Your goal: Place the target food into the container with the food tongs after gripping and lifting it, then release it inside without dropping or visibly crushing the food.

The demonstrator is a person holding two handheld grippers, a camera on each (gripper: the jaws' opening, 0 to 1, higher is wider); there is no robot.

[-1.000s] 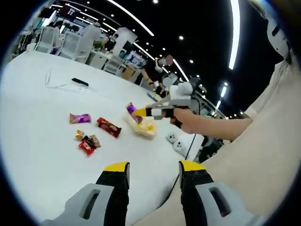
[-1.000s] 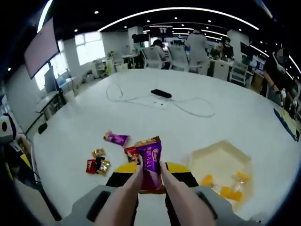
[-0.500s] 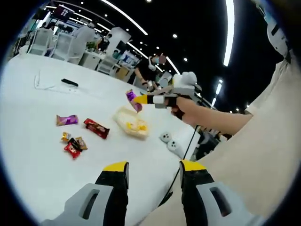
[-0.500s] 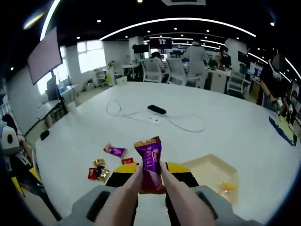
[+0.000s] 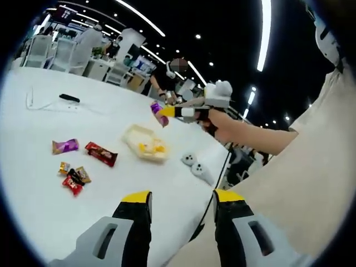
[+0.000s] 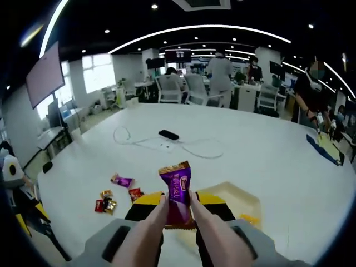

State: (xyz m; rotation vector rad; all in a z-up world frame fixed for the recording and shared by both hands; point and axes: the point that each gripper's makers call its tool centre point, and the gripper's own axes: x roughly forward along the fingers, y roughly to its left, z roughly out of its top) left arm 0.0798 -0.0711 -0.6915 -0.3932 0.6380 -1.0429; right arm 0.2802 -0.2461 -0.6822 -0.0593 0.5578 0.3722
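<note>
A purple wrapped candy stands upright between the two beige arms of the food tongs. My right gripper is shut on those tongs. The left gripper view has the right gripper, in a person's hand, holding the purple candy high above the table, over the far side of the cream container. Yellow pieces lie in the container, which sits below and right of the tongs. My left gripper is open with nothing in it, near the table's edge.
Loose sweets lie left of the container: a purple packet, a red bar and a small cluster. A black remote and a white cable are farther back. Two white objects sit by the table edge. People and chairs stand beyond.
The right gripper has risen with the tongs and purple candy; the table and container look farther below. The left view has shifted; its jaws stay open.
</note>
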